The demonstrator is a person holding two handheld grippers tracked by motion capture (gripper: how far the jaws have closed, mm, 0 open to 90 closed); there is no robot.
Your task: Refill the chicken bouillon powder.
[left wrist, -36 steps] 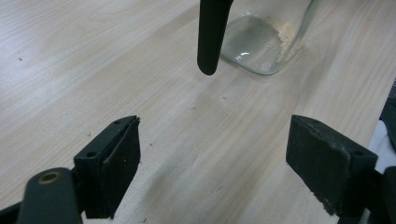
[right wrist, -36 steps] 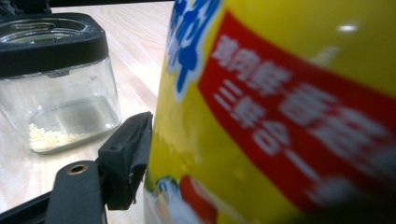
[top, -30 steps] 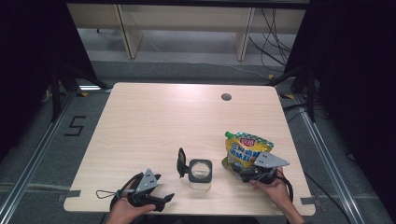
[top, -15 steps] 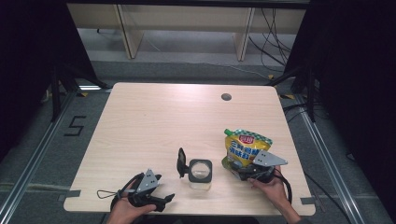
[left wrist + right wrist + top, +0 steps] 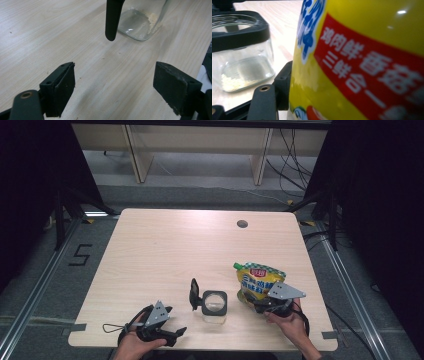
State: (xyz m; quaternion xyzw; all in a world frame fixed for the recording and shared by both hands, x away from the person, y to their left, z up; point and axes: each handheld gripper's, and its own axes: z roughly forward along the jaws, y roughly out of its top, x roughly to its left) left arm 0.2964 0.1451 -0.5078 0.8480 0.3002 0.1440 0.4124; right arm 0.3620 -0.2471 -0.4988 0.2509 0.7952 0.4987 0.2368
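At the surface's five o'clock corner the right tongs (image 5: 261, 304) have just been closing on the yellow pouch (image 5: 257, 281) between them, the left tongs (image 5: 172, 334) idle and spread — pouring into the open, nearly empty jar (image 5: 214, 304) remains.

On the pale wooden worktop (image 5: 165, 250) a yellow pouch (image 5: 256, 281) stands near the right front corner. The right gripper (image 5: 260, 304) is at the pouch's lower end, its jaws having just closed further about it. A clear glass jar (image 5: 215, 306) with a black rim stands by the front edge, its black lid (image 5: 193, 294) hinged up. The left gripper (image 5: 172, 334) rests at the front edge, left of the jar and apart from it.
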